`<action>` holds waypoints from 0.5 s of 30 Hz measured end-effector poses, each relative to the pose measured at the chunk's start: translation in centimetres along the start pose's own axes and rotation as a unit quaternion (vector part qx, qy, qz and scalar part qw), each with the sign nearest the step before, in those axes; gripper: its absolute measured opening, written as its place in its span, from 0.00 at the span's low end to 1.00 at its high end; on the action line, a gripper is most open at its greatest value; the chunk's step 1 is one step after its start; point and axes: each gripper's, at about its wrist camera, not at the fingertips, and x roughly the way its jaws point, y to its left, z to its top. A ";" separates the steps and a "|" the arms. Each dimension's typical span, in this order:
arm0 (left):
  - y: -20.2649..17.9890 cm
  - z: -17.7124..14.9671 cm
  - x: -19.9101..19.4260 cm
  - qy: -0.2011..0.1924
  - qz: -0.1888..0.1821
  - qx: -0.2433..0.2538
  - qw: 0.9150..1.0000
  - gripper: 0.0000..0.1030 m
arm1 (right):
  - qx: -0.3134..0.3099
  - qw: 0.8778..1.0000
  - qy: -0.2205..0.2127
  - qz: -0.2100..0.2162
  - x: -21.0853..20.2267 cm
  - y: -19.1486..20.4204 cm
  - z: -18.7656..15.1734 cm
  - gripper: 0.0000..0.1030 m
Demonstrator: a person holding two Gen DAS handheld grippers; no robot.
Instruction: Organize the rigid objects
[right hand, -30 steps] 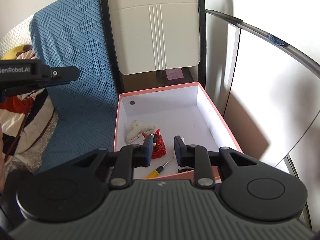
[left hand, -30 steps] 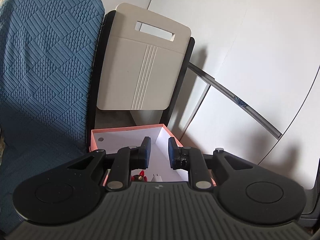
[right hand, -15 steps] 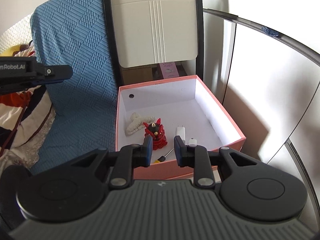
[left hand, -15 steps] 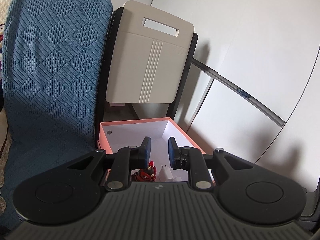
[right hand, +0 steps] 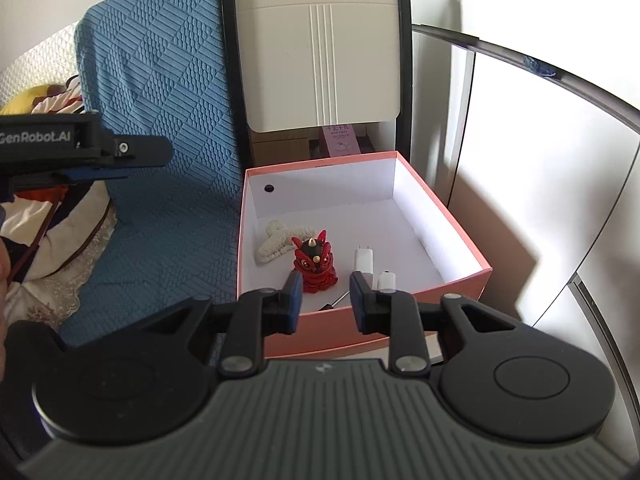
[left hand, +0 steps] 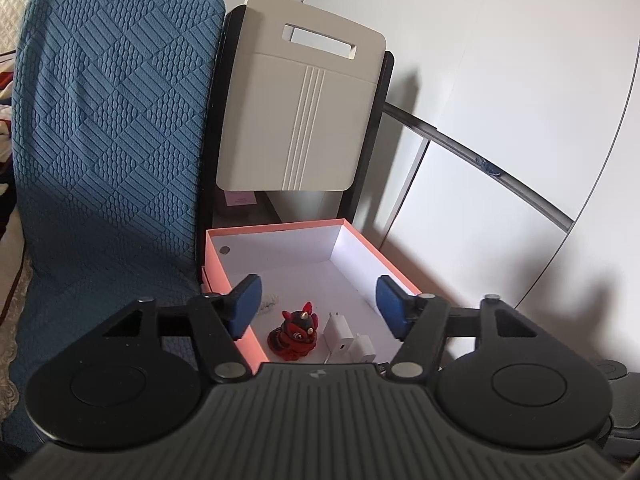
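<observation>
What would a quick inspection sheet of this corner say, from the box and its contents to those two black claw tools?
Surface: pink box with white inside, standing beside a blue quilted cover; what it rests on is hidden.
Job's things: in the box, a red figurine, a cream hair claw, a white charger, a small white adapter and a screwdriver tip.
Clutter: bedding at far left.
Grippers: left gripper fingers opening wide, nothing between them; right gripper fingers opening, nothing gripped.
Cables: nothing seen.
Surroundings: beige panel with a handle slot, white walls.
</observation>
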 end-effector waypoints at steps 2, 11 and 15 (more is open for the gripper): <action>0.0 -0.1 -0.1 -0.003 0.007 0.004 1.000 0.89 | 0.000 1.000 0.001 -0.007 0.0 0.0 -0.4 0.62; 0.0 -1.2 -0.5 0.001 0.036 0.017 0.999 1.00 | -0.010 1.000 -0.005 -0.010 -0.1 -0.3 -0.6 0.85; 0.1 -2.3 -0.4 0.014 0.049 0.016 0.999 1.00 | 0.002 1.000 -0.011 -0.007 -0.2 -0.5 -0.9 0.93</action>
